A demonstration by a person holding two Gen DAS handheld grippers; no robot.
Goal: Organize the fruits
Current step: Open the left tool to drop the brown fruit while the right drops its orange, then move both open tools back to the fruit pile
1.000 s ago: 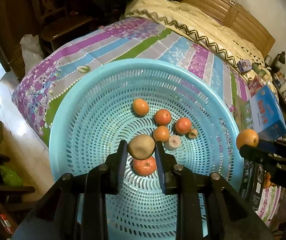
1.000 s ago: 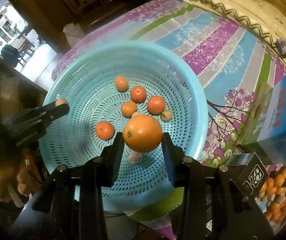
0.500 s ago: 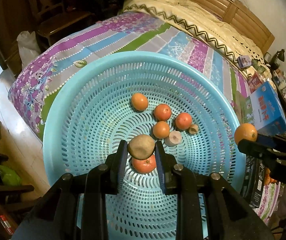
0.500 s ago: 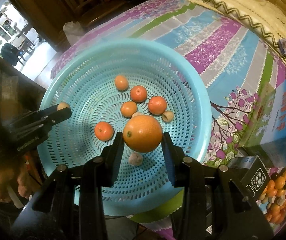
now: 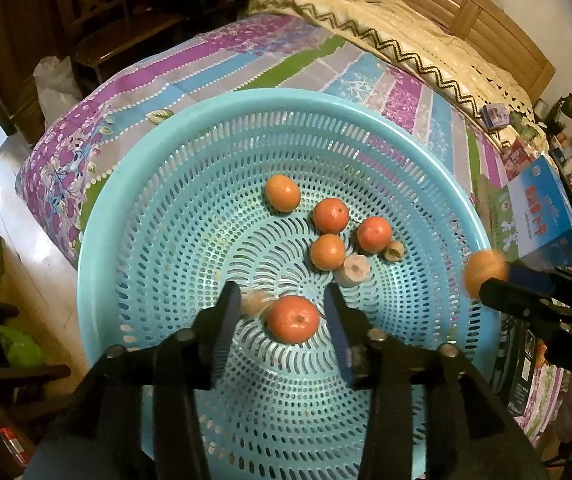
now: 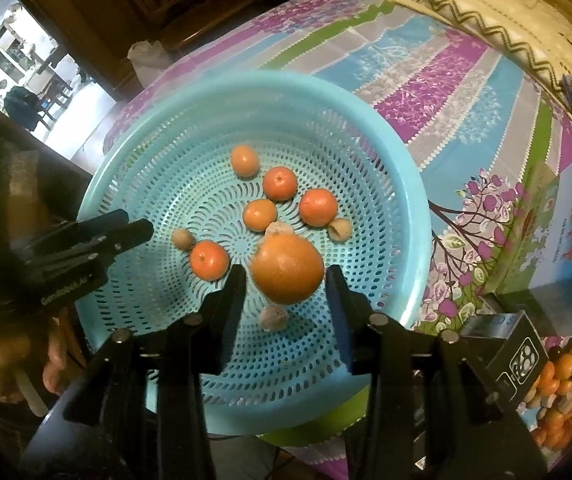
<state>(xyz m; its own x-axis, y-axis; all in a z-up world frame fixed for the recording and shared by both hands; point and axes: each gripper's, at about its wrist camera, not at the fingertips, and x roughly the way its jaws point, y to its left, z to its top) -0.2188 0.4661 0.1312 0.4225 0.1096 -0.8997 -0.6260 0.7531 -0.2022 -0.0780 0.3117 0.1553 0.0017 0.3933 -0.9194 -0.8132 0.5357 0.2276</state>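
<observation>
Both grippers just opening over basket. Left gripper: jaws apart, empty; brown fruit released, now at 9 o'clock of basket centre. Right gripper: jaws clear of orange, which drops free, blurred. Two more fruits sorted. Basket: five tangerines, few brown fruits, mostly centre to 1 o'clock.

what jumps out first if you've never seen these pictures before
The big pale blue basket on the striped bedspread fills both views, with small tangerines clustered near its middle. In the right wrist view a large orange hangs blurred between the right gripper's just-opened jaws, touching neither. The left gripper has also just opened above the basket, a small brown fruit beside the nearest tangerine.
</observation>
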